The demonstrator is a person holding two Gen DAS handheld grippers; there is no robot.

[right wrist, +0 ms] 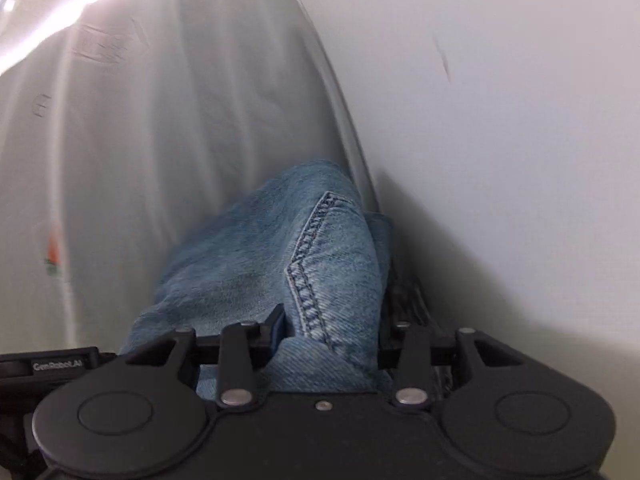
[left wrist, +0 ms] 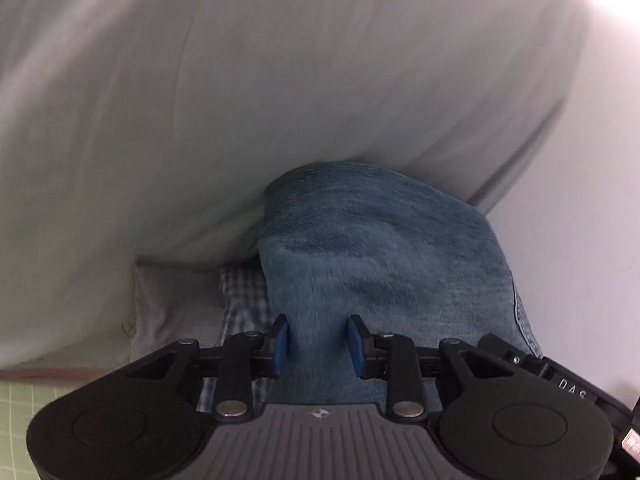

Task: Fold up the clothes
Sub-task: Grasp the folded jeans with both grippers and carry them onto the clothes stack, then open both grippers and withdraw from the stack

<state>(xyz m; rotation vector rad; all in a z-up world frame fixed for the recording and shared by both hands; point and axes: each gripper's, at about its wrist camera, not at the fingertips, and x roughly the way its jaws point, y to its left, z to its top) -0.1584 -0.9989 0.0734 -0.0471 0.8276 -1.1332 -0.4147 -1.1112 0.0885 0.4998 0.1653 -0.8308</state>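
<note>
A pale draped cloth (left wrist: 280, 92) filled most of the left wrist view, blurred. In the right wrist view it hung on the left, with a plain white wall (right wrist: 500, 128) on the right.

The blue jeans (left wrist: 380, 256) lay in a thick bundle between both tongs. In each view their long axis ran straight away from the camera, from the tongs toward the pale cloth, and ended in a rounded hump against it. In the right wrist view the jeans (right wrist: 256, 248) showed a double-stitched seam slanting from upper right, near the hump, down toward the tongs.

Left of the jeans, and partly beneath them, a folded grey cloth (left wrist: 176, 300) lay beside a blue-and-white checked cloth (left wrist: 244, 296). A green gridded mat (left wrist: 16, 404) showed at the lower left corner.

The left tongs (left wrist: 318, 340) stood spread, their blue pads (left wrist: 281, 344) apart with flat denim lying between them and no pinch visible. On the right tongs (right wrist: 332, 340) only the left pad showed. Denim covered the other side, so I could not tell whether they gripped the jeans.
</note>
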